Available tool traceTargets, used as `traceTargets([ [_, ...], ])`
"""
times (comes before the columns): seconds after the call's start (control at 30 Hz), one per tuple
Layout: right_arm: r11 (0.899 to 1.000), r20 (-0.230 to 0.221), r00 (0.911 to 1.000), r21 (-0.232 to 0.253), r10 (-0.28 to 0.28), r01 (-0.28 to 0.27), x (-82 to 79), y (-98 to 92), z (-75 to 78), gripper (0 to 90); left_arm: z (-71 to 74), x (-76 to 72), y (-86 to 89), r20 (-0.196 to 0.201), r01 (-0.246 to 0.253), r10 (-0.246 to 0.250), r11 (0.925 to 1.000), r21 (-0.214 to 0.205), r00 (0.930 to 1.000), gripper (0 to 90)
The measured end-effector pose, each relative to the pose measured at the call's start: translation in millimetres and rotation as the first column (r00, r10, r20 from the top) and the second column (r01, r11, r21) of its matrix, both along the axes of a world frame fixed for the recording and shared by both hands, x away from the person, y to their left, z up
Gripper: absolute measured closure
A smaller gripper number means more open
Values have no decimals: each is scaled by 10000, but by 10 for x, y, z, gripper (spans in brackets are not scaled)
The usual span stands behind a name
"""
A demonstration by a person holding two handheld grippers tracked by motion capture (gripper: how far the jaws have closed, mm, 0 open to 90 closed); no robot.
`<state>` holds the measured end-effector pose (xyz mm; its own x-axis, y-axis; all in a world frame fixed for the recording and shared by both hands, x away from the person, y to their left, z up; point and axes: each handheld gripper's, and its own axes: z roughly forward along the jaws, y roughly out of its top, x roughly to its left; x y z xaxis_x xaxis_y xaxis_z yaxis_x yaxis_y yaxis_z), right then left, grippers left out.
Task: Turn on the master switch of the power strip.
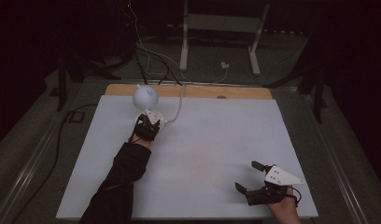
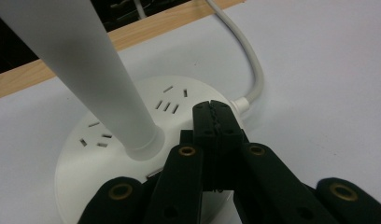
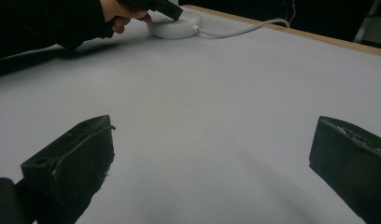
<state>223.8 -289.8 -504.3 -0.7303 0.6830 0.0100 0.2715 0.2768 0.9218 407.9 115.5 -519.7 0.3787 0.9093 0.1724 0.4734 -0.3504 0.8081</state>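
A white desk lamp stands at the far left of the table. Its round head (image 1: 145, 96) rises on a tapered stem (image 2: 86, 60) from a flat round base (image 2: 86, 158) with several socket slots. A white cable (image 2: 254, 70) leaves the base toward the far edge. My left gripper (image 2: 213, 106) is shut, its joined tips resting on the base near the cable's entry, with nothing between them. In the high view the left gripper (image 1: 150, 122) sits just in front of the lamp. My right gripper (image 1: 249, 176) is open above the near right of the table, holding nothing.
The white table top (image 1: 212, 140) has a wooden strip (image 1: 202, 91) along its far edge. Beyond it lie floor cables (image 1: 151, 60) and a white stand's legs (image 1: 184, 46). A black cable (image 1: 62, 135) runs along the floor at the left.
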Motion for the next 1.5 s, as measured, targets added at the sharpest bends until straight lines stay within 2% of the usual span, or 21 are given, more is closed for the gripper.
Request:
traceTargets([
  [0.17, 10000, -12, 10000, 12, 1, -1, 2, -5, -1, 1, 10, 13, 13, -143, 104, -105, 9999, -85, 9998, 900],
  [0.27, 10000, -17, 10000, 3, 12, -12, 3, 0, -2, 1, 10, 12, -2, -100, 139, -138, 9998, 106, 9999, 900],
  [0.37, 10000, 7, 10000, -2, 27, -27, -3, 2, 1, 1, 9, 17, 15, -136, 191, -191, 9998, -29, 9997, 900],
  [0.4, 10000, 6, 10000, 2, 30, -30, -3, 1, 1, 0, 8, 12, 12, -80, 289, -287, 9994, 192, 9996, 900],
  [0.57, 10000, -7, 10000, 26, 36, -36, -2, -3, 2, 1, 16, 28, 31, -206, 372, -371, 9993, 42, 9991, 900],
  [0.67, 10000, -16, 10000, 9, 40, -40, -3, -2, 0, 1, 21, 30, 17, -231, 360, -355, 9992, 183, 9991, 900],
  [0.97, 9999, -63, 9999, -30, 115, -115, -3, 14, -6, 1, 28, 46, 34, -363, 788, -772, 9959, 447, 9964, 900],
  [1.17, 9999, -56, 9999, -20, 115, -116, -6, 18, -4, 1, 37, 54, 10, -439, 848, -816, 9935, 762, 9957, 900],
  [1.37, 9999, -37, 9999, -31, 127, -127, -9, 19, -3, 1, 42, 47, -47, -402, 759, -711, 9879, 1354, 9967, 900],
  [1.43, 9999, -56, 9999, -21, 137, -137, -8, 19, -5, 1, 33, 36, -79, -279, 771, -734, 9821, 1720, 9969, 900],
  [1.5, 9999, -53, 9999, -33, 137, -137, -7, 20, -6, 1, 36, 38, -88, -300, 713, -670, 9820, 1748, 9973, 900],
])
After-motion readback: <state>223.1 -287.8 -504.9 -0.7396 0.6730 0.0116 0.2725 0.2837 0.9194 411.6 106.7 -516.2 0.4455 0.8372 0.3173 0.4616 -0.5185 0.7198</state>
